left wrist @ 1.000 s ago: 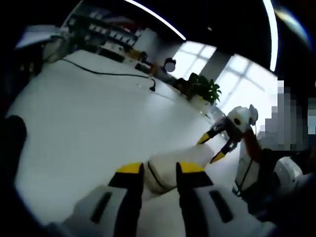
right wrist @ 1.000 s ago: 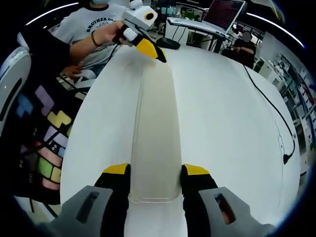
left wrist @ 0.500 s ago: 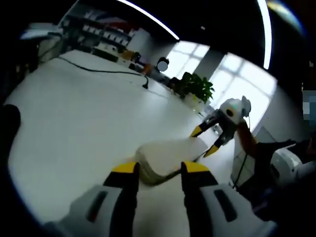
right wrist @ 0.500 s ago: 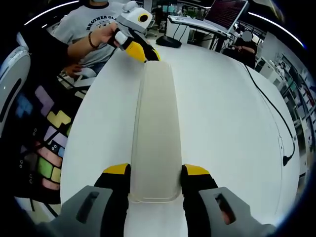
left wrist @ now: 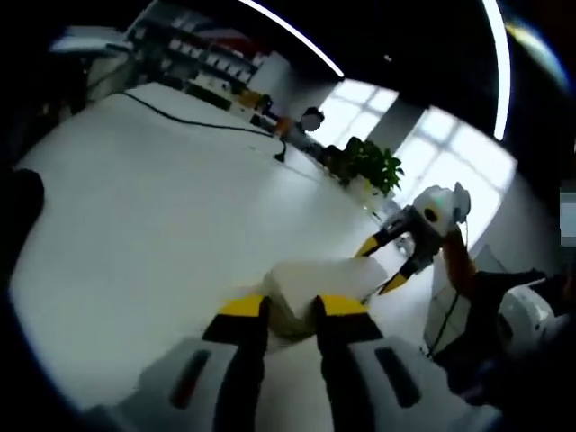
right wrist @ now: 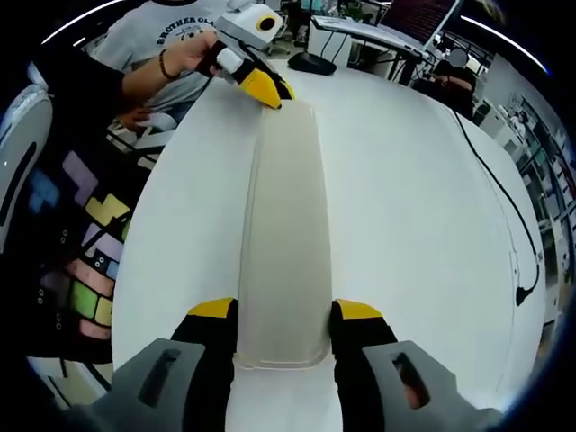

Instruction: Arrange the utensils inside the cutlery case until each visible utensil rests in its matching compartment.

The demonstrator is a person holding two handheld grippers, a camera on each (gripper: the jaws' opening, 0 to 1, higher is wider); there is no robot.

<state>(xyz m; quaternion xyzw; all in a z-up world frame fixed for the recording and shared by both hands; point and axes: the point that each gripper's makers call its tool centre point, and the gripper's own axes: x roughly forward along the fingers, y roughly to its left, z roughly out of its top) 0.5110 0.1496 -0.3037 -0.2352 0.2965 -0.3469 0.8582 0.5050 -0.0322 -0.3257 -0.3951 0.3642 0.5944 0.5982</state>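
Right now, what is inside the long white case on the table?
The cutlery case is closed by a milky cover, so its inside is hidden: no utensil or compartment can be made out. The right gripper and the left gripper grip its two ends.

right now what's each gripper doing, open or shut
Left gripper: shut on one end of the cutlery case.
Right gripper: shut on the case's other end.

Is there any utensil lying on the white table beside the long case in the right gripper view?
No. The white table around the long translucent case is bare apart from a black cable near its far edge.
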